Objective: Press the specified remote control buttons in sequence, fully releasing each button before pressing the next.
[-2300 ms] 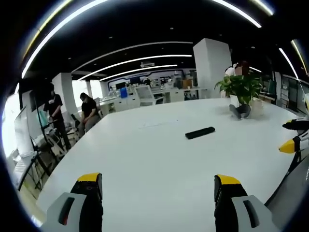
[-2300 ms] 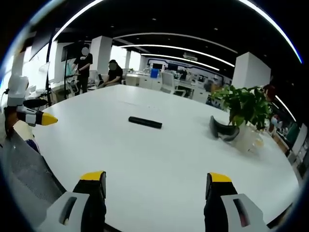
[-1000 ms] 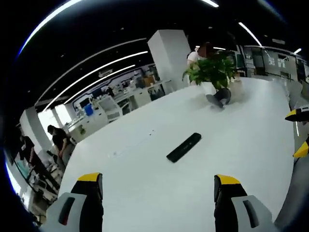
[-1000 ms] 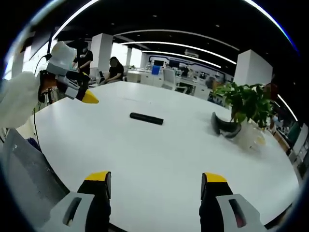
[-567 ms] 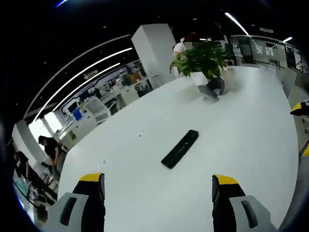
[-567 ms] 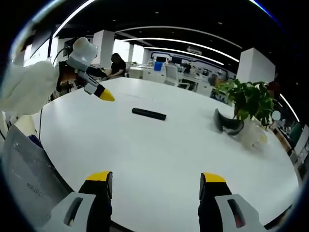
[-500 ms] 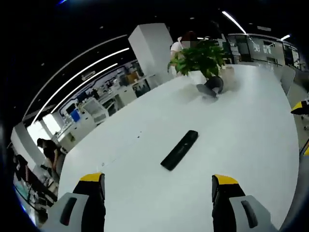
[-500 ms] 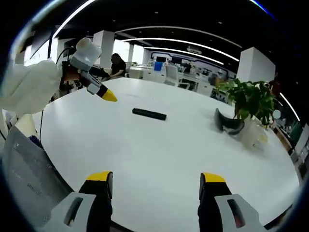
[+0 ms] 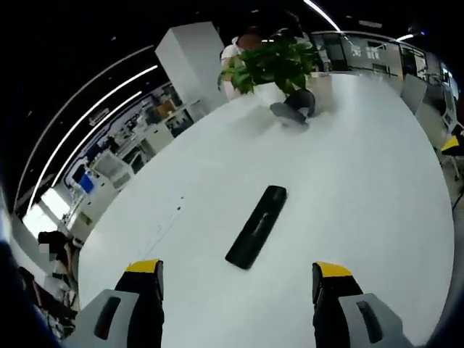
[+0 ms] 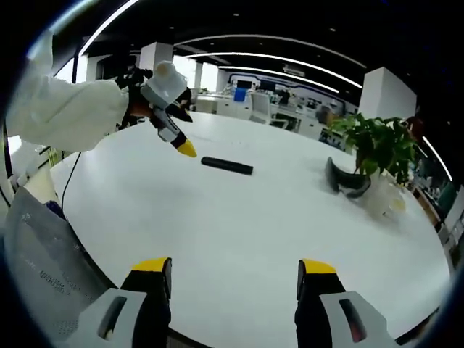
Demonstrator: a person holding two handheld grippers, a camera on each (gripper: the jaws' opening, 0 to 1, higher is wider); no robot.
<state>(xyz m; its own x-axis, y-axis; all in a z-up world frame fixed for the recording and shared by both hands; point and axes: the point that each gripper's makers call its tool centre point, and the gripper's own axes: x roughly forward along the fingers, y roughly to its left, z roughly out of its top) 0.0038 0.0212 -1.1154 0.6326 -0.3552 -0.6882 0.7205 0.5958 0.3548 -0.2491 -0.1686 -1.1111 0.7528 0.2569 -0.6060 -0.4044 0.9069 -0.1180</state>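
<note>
A black remote control [image 9: 256, 225] lies flat on the bare middle of a large white table [image 9: 377, 188], well away from every edge. In the left gripper view the left gripper [image 9: 238, 279] hangs just short of the remote's near end, its two yellow-tipped jaws spread wide apart with nothing between them; the remote stretches lengthwise away from the jaws toward the far end of the table.

In the right gripper view the left gripper [image 10: 185, 148] comes in from the left on a white-sleeved arm [image 10: 65, 112] stretched out over the table, its yellow tip slanting down and poised close beside the remote control [image 10: 227, 165], clear of it. The right gripper [image 10: 233, 274] is held low over the near edge of the table, well apart from the remote, jaws likewise wide and empty.

Near the table's far edge stands a potted plant [image 10: 377, 156] with a dark curved object [image 10: 345, 181] lying just beside its pot.
</note>
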